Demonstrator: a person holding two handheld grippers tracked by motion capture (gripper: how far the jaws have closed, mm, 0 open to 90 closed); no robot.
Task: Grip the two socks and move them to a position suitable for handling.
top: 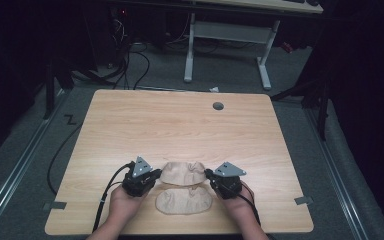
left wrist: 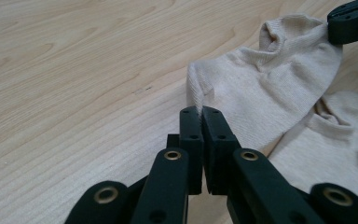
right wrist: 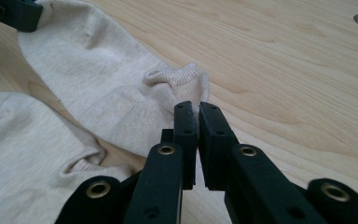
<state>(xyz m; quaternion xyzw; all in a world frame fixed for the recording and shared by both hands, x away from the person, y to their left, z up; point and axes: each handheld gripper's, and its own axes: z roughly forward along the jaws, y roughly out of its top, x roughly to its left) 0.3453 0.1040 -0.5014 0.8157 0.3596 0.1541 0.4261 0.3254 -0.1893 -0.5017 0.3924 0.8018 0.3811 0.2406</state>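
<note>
Near the table's (top: 130,115) front edge, both tongs, left (left wrist: 200,112) and right (right wrist: 197,108), pinch the far sock (left wrist: 270,88) by thin edges; probably a pull slips one free.

High view: dim overall; the wooden table (top: 180,125) is the one evenly lit area, light apparently from overhead. Surrounding floor and side areas fall to near black, detail lost. Shadows on the tabletop faint and short. Image soft, low in resolution; no marked edge distortion.

Left gripper view: bright, even light; wood grain sharp in mid-ground, mild glare toward the upper edge. Nearest black jaws slightly soft. Beige sock (left wrist: 270,93) weave legible.

Right gripper view: similar brightness; soft shadows beneath fabric folds; far table surface washed pale, slightly blurred
</note>
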